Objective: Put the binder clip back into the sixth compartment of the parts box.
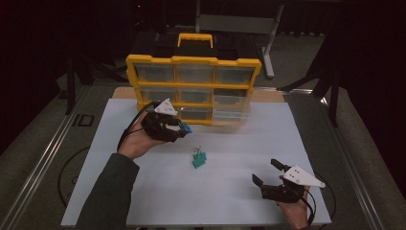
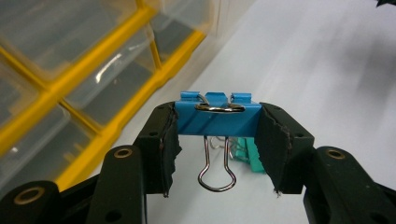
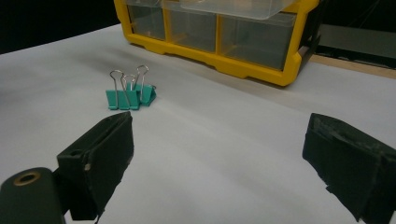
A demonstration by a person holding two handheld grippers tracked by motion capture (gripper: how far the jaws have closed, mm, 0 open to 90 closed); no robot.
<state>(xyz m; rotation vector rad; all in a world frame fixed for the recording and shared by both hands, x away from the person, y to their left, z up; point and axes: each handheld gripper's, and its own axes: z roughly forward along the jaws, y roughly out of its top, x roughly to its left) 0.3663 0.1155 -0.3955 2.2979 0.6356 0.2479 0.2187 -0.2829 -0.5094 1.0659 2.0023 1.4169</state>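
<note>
Left tool (image 1: 184,127): closed on a blue binder clip (image 2: 217,119). In the left gripper view the clip's body sits squarely between the two black pads, one pad against each end, with one wire handle folded flat across its top and the other hanging down below the body. In the high view the left tool is held above the counter (image 1: 287,143), just in front of the lower left corner of the yellow drawer organizer (image 1: 193,60), with the blue clip showing at its tip.

Right tool (image 1: 267,172): open and holding nothing. Its jaws stand wide apart in the right gripper view, with bare white counter surface between them. In the high view it is near the counter's front right edge, well apart from the left tool.

Teal binder clips (image 1: 198,159): lying on the counter near its middle, between the two tools and in front of the organizer. The right gripper view shows them (image 3: 130,96) grouped together and touching, wire handles pointing up; the exact count cannot be told.

Yellow drawer organizer: stands upright at the far side of the counter, with clear drawers in a yellow frame.
</note>
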